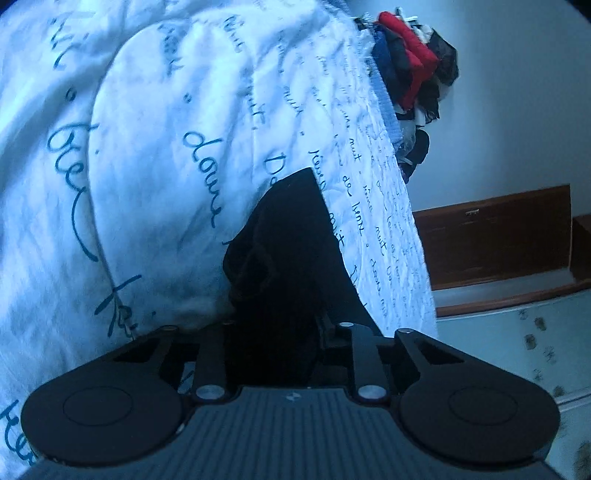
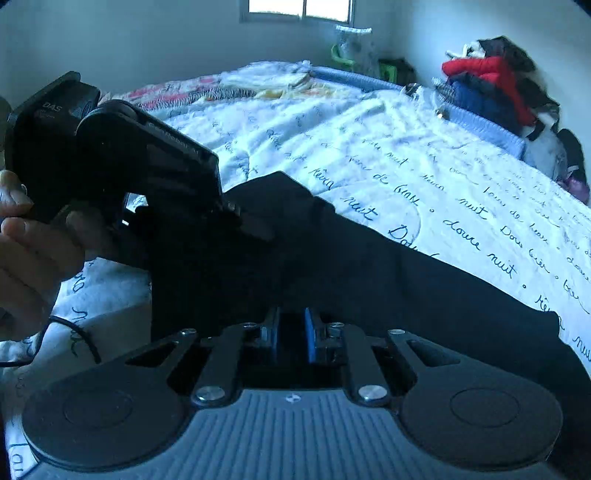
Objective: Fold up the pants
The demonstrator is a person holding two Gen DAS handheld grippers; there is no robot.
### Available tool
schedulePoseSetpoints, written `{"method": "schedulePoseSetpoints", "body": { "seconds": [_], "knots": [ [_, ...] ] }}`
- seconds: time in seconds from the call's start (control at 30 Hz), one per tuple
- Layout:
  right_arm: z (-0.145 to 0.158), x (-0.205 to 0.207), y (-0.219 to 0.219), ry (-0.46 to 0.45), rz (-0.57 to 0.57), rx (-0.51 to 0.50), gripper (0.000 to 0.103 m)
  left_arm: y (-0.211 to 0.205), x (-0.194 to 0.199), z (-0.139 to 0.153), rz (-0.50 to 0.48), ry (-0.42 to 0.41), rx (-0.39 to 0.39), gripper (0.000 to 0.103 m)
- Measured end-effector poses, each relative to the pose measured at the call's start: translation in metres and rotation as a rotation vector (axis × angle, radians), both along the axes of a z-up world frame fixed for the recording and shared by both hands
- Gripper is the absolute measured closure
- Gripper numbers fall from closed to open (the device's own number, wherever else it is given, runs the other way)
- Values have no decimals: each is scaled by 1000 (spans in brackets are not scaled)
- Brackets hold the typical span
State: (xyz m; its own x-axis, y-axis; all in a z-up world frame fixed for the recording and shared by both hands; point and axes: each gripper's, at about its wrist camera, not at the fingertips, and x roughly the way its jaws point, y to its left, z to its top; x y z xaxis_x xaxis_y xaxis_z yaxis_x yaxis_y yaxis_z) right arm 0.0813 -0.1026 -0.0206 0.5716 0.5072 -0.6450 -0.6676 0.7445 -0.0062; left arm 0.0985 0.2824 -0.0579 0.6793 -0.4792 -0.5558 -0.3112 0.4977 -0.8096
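Black pants (image 2: 388,273) lie on a white bedspread with blue script (image 2: 406,166). My right gripper (image 2: 291,332) is shut on the near edge of the pants, its blue pads (image 2: 309,339) pressed close with dark cloth between them. My left gripper (image 2: 251,221), held by a hand at the left of the right wrist view, is shut on another part of the pants. In the left wrist view the left gripper (image 1: 291,332) pinches the black pants (image 1: 291,251), which rise in a bunched peak over the bedspread (image 1: 147,166). Its fingertips are hidden by the cloth.
A pile of red, blue and black clothes (image 2: 495,88) sits at the far right edge of the bed, also in the left wrist view (image 1: 410,62). A wooden baseboard (image 1: 498,243) and floor lie beyond the bed edge. A window (image 2: 299,9) is on the far wall.
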Motion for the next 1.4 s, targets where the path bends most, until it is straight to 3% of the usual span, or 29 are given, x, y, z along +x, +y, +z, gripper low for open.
{"method": "schedulePoseSetpoints", "body": {
  "seconds": [0.1,0.4,0.63,0.97,1.4],
  "knots": [
    [13,-1,-6,-22,-33,68,89,-12,-3,15,-10,-40,109,77],
    [21,-4,-9,13,-29,167,89,-95,-36,80,-46,-252,580,80],
    [44,-22,-60,18,-95,333,88,-163,-68,111,-78,-405,750,80],
    [71,-52,-120,-103,-237,404,88,-233,-87,142,-156,-552,767,80],
    [92,-88,-192,-238,-417,375,88,-318,-104,157,-292,-697,740,80]
  ]
}}
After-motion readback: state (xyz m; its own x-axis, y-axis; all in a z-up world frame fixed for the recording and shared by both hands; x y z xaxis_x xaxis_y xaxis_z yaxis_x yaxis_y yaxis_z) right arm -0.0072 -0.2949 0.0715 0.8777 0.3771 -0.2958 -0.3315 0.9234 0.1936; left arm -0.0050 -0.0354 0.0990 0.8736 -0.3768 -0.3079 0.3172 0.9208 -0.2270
